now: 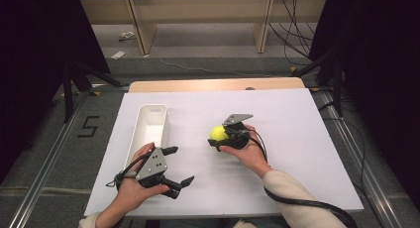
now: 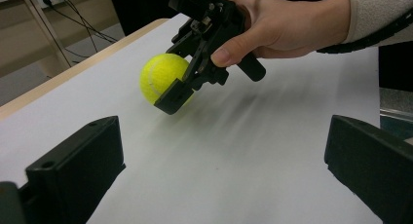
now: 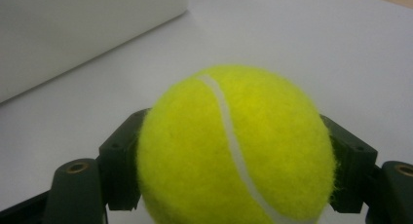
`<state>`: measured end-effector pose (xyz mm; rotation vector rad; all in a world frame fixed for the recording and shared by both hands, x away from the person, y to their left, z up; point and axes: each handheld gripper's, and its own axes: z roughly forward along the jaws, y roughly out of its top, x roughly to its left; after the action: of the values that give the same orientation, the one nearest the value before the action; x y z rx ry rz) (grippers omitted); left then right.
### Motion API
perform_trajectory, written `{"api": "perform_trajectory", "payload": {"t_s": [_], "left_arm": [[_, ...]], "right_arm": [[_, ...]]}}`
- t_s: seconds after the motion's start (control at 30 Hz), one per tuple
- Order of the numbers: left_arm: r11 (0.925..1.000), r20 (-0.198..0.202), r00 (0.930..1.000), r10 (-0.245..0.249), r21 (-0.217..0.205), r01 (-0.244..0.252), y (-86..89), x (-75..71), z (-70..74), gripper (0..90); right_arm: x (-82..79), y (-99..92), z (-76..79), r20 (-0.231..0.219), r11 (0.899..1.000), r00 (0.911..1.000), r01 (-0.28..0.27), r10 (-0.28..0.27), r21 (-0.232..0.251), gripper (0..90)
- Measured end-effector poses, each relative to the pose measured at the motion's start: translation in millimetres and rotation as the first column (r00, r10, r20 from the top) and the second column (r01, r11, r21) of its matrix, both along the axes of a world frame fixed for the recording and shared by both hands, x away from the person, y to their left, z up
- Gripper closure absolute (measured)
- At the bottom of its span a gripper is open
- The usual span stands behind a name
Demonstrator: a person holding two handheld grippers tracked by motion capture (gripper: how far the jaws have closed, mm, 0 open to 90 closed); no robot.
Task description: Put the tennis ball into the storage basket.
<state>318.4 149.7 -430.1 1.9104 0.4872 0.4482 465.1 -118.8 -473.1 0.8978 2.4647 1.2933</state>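
A yellow tennis ball (image 1: 218,133) sits between the jaws of my right gripper (image 1: 219,134) near the middle of the white table (image 1: 287,139). In the right gripper view the ball (image 3: 234,146) is pressed on both sides by the black jaws. The left gripper view shows the ball (image 2: 163,78) held just above the table surface by the right gripper (image 2: 168,85). My left gripper (image 1: 179,164) is at the front left, wide open, nothing between its jaws. A white oblong bin (image 1: 148,129) stands to the left of the ball.
The bin's white wall (image 3: 73,34) shows close to the ball in the right gripper view. A wooden table edge (image 1: 218,84) runs along the far side. Cables trail from both grippers toward the front edge.
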Motion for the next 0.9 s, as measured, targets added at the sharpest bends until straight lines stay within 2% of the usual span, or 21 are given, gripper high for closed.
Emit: {"api": "perform_trajectory", "payload": {"t_s": [0.9], "left_arm": [[1.0,-0.002,1.0,-0.001,-0.002,0.001,0.2,0.2,-0.1,0.3]], "right_arm": [[-4.6,1.9,13.7,0.03,1.0,0.9995,-0.004,0.003,0.029,26.0]]}}
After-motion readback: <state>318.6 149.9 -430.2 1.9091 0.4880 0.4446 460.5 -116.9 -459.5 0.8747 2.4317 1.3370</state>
